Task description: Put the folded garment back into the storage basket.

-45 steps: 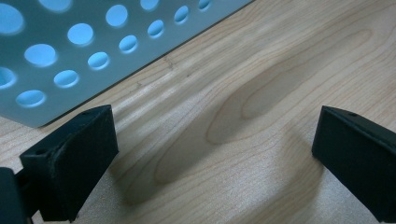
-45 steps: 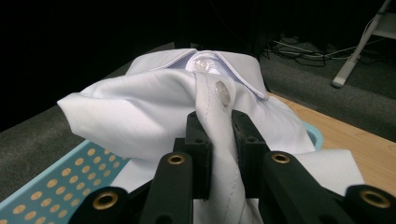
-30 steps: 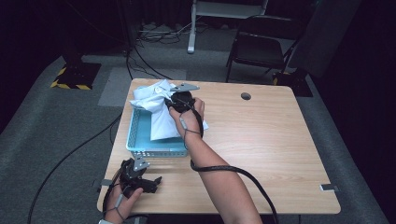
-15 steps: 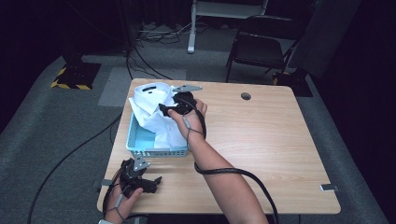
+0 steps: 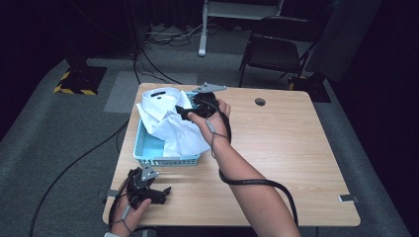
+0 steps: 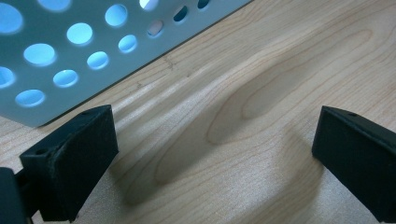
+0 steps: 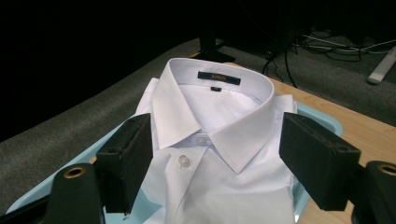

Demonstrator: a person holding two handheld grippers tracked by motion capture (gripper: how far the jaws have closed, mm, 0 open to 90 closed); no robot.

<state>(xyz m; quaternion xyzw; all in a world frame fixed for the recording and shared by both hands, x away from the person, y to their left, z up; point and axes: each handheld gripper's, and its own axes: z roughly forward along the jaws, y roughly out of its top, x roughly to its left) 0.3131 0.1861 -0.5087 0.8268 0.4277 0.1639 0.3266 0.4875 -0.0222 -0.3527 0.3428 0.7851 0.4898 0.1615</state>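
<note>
1. White cotton fills most of the light blue basket [image 5: 148,157] — a folded dress shirt [image 5: 168,121] lies in it collar-up, buttoned at the neck, its lower edge draped over the basket's near right corner.
2. Placing the shirt looks done, or nearly so: the right hand-held gripper [image 7: 215,163] has just been opening its jaws, and they now stand apart on either side of the collar with no cloth pinched between them.
3. What seems left — tucking the overhanging edge inside the rim, if a tidy fit is wanted, and drawing the right hand [image 5: 210,111] clear.
4. At the near left corner of the tabletop [image 5: 296,163], the left hand-held gripper [image 5: 148,185] rests with its jaws wide apart over bare wood and nothing between them; the basket's perforated wall [image 6: 70,51] stands just beside it.
5. Light wood grain covers the tabletop, with a round cable port [image 5: 260,101] near its far edge.
6. Around it lies grey carpet [image 5: 59,138] in a dark room, with cables on the floor, a folding chair [image 5: 276,54] beyond the far edge, and yellow-black hazard tape [image 5: 74,89] far left.
</note>
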